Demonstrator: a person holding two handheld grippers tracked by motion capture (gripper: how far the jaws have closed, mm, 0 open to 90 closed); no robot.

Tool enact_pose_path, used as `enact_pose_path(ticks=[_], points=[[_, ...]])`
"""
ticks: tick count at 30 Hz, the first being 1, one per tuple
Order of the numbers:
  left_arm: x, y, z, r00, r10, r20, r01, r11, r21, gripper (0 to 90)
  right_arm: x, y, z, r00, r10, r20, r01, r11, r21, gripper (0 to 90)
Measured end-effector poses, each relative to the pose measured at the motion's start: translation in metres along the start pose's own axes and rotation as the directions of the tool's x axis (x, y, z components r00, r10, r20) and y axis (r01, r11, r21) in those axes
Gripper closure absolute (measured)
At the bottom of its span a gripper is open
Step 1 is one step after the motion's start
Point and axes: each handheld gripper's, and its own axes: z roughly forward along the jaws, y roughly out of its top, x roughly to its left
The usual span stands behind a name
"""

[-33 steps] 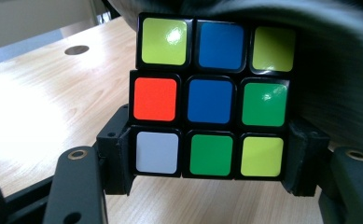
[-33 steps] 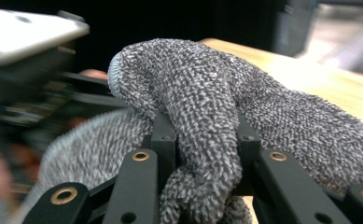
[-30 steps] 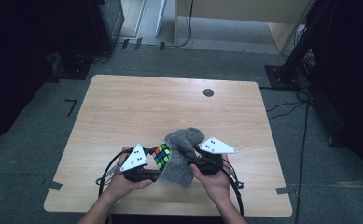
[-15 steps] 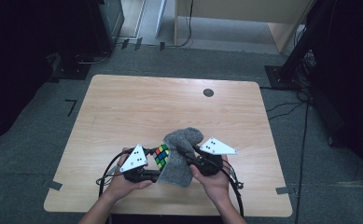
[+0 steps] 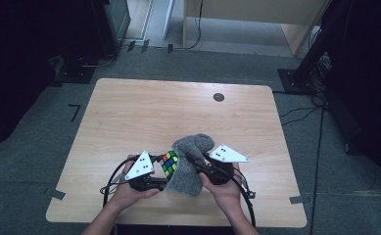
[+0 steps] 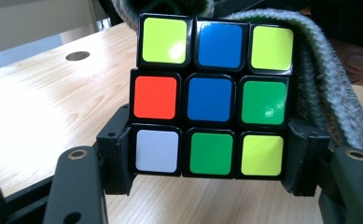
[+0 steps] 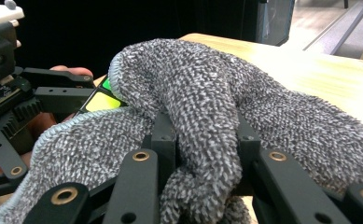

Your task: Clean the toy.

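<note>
High view shows us working at the near edge of the table (image 5: 129, 112): on the left, our left gripper (image 5: 159, 172) is clamped on the puzzle cube (image 5: 169, 163), pads on its two sides; to its right, our right gripper (image 5: 202, 164) pinches a bunched fold of the grey knitted cloth (image 5: 190, 161), which drapes against the cube. To wrap well, we judge the cube should be held steady while the cloth is drawn leftward over it — evenly, without slack — and the pinch kept firm.

Lab, bare wooden table (image 5: 129, 122), grey carpet (image 5: 41, 147), trailing cables (image 5: 300, 110)
</note>
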Motion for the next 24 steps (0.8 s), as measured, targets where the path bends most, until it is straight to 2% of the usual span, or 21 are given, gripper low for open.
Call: enact_pose_path(ticks=[4, 5, 6, 7, 9, 10, 12, 14, 15, 17, 18, 19, 20, 21, 22, 24], points=[[-0.003, -0.001, 0.004, 0.9999, 0.016, -0.005, -0.016, 0.9997, 0.02, 34.0, 0.02, 0.006, -0.002, 0.9953, -0.058, -0.077, 0.055, 0.998, -0.039, 70.4], [-0.003, -0.001, 0.004, 0.9999, 0.016, -0.003, -0.016, 0.9997, 0.02, 34.0, 0.025, 0.008, -0.002, 0.9936, -0.08, -0.079, 0.077, 0.996, -0.041, 70.3], [-0.003, -0.001, 0.003, 0.9999, 0.014, -0.004, -0.014, 0.9997, 0.017, 34.0, 0.027, 0.009, -0.002, 0.9927, -0.098, -0.07, 0.096, 0.995, -0.04, 70.3], [-0.003, -0.001, 0.002, 0.9999, 0.013, -0.004, -0.013, 0.9998, 0.013, 34.0, 0.026, 0.009, -0.002, 0.9933, -0.095, -0.065, 0.093, 0.995, -0.038, 70.2], [-0.002, 0.0, 0.001, 0.9999, 0.012, -0.008, -0.012, 0.9999, 0.007, 34.1, 0.019, 0.008, -0.001, 0.9964, -0.067, -0.053, 0.065, 0.997, -0.028, 70.1], [-0.002, 0.0, 0.001, 0.9999, 0.011, -0.01, -0.011, 0.9999, 0.008, 34.0, 0.013, 0.005, 0.0, 0.9988, -0.043, -0.023, 0.043, 0.999, -0.013, 70.2], [-0.001, 0.0, 0.001, 0.9997, 0.013, -0.022, -0.012, 0.9997, 0.021, 34.1, 0.004, 0.002, 0.0, 1.0, -0.007, 0.001, 0.007, 1.0, 0.003, 70.2], [0.0, 0.0, 0.004, 0.9994, 0.002, -0.033, 0.0, 0.9984, 0.056, 34.1, 0.006, 0.002, -0.001, 0.9998, -0.021, 0.001, 0.021, 1.0, -0.005, 70.2], [0.0, 0.001, 0.006, 0.9992, -0.009, -0.04, 0.012, 0.9963, 0.085, 34.1, 0.011, 0.003, -0.001, 0.9984, -0.056, -0.009, 0.056, 0.998, -0.012, 70.1], [-0.002, 0.003, 0.01, 0.9976, 0.002, -0.07, 0.008, 0.9891, 0.147, 34.0, 0.025, 0.004, 0.002, 0.9874, -0.157, -0.018, 0.157, 0.988, -0.007, 70.0], [-0.004, 0.004, 0.013, 0.9949, 0.019, -0.099, 0.0, 0.9803, 0.198, 34.0, 0.031, 0.003, 0.004, 0.9792, -0.203, 0.001, 0.203, 0.979, 0.002, 69.9], [-0.005, 0.005, 0.015, 0.9931, 0.03, -0.114, -0.003, 0.9734, 0.229, 34.0, 0.039, 0.001, 0.007, 0.9562, -0.287, 0.056, 0.287, 0.958, 0.023, 69.8], [-0.007, 0.006, 0.019, 0.9902, 0.046, -0.131, -0.009, 0.9617, 0.274, 34.0, 0.042, -0.001, 0.009, 0.9414, -0.328, 0.079, 0.326, 0.945, 0.038, 69.7], [-0.008, 0.006, 0.021, 0.9891, 0.053, -0.137, -0.01, 0.9548, 0.297, 34.0, 0.044, -0.004, 0.011, 0.9236, -0.372, 0.095, 0.367, 0.928, 0.062, 69.4], [-0.009, 0.006, 0.022, 0.9891, 0.055, -0.137, -0.01, 0.9515, 0.308, 34.0, 0.044, -0.005, 0.013, 0.9205, -0.381, 0.087, 0.375, 0.924, 0.073, 69.0], [-0.008, 0.005, 0.022, 0.9896, 0.05, -0.135, -0.006, 0.9519, 0.306, 34.0, 0.041, -0.007, 0.014, 0.931, -0.359, 0.069, 0.353, 0.932, 0.076, 68.4]])
